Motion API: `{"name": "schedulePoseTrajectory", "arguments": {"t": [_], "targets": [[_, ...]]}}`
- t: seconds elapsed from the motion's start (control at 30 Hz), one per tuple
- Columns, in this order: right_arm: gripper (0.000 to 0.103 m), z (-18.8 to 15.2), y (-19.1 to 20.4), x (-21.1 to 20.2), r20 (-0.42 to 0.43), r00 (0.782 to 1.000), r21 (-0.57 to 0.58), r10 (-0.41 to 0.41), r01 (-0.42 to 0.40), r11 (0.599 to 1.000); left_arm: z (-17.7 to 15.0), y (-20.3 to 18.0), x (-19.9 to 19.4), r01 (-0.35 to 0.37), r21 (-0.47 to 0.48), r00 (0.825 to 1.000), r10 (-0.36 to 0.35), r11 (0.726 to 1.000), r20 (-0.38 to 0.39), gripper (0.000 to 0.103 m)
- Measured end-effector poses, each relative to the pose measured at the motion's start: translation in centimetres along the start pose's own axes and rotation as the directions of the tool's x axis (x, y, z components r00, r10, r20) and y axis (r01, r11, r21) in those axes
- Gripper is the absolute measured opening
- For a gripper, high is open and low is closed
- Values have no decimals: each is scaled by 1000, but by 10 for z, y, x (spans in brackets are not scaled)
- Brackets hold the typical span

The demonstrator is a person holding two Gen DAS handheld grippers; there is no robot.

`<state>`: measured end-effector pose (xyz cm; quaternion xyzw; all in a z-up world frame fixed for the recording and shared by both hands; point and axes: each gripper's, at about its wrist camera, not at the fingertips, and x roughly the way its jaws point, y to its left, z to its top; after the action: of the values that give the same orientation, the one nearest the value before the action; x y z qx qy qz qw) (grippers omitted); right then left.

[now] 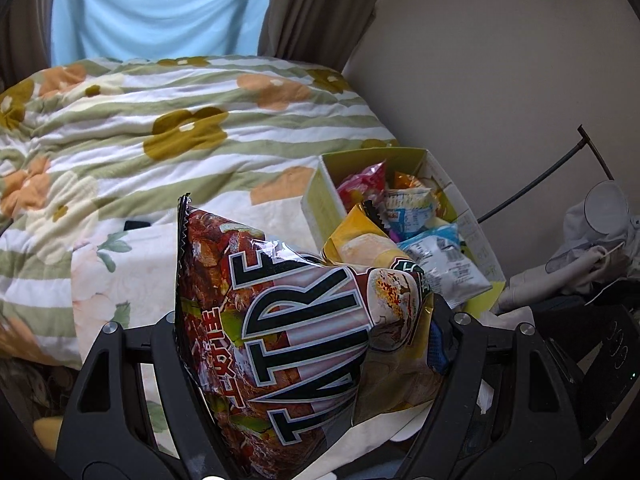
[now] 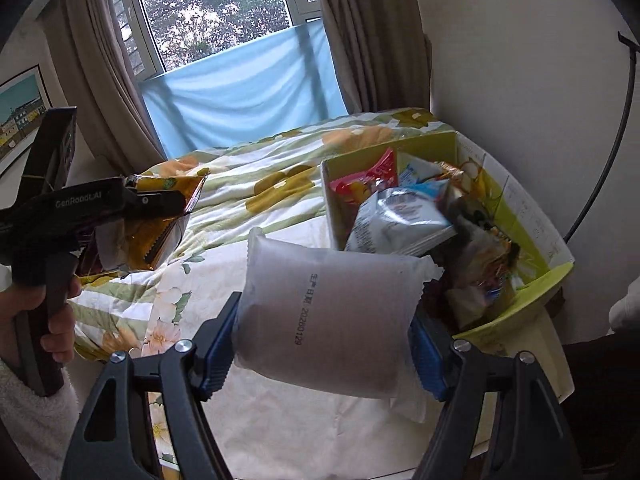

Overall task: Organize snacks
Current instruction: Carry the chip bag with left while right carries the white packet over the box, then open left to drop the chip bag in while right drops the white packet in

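- The left tongs stand about half open, clamped on a large glossy crisp bag with a crimped edge, printed in reds and browns with big black-and-white letters; the bag stands on end between the black arms and fills the gap.
- The right tongs grip a pillow-shaped frosted white packet with a printed date line; the blue ribbed pads press its two short ends.
- In the right wrist view the left tongs show side-on, left of the snack box, held by a hand in a fluffy white sleeve.
- The snack box is open yellow-green cardboard, set on the bed just beyond both tongs, heaped with crinkled foil packets in silver, blue, pink and orange.
- A yellow bag leans at the box's near-left corner.
- Left of the box spreads a soft quilt with green stripes and orange and olive flowers.
- Behind the box rises a plain wall; curtains and a window stand beyond the quilt.
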<state>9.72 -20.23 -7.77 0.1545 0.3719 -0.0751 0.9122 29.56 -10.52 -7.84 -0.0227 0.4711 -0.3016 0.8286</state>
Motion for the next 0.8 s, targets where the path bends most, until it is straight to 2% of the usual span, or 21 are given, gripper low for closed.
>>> {"name": "schedulePoseTrajectory", "arguments": {"t": [0.17, 0.4, 0.43, 0.57, 0.67, 0.8], "targets": [[71, 28, -62, -14, 28, 999, -27, 28, -28, 999, 32, -72, 35, 4, -11, 999, -3, 1000, 40, 76], [71, 59, -131, -11, 16, 997, -47, 74, -73, 996, 58, -138, 108, -14, -52, 1000, 14, 999, -4, 76], [71, 63, -138, -10, 11, 997, -48, 80, -80, 996, 59, -144, 116, -18, -59, 1000, 18, 998, -9, 77], [71, 72, -162, 1, -14, 994, -57, 106, -107, 993, 59, -154, 137, -93, -71, 995, 91, 993, -29, 101], [71, 75, -171, 7, -29, 991, -52, 130, -131, 990, 51, -152, 134, -136, -77, 991, 134, 988, -30, 102], [71, 75, -176, 10, -40, 987, -52, 155, -157, 986, 32, -136, 113, -157, -121, 988, 156, 980, -23, 102]]}}
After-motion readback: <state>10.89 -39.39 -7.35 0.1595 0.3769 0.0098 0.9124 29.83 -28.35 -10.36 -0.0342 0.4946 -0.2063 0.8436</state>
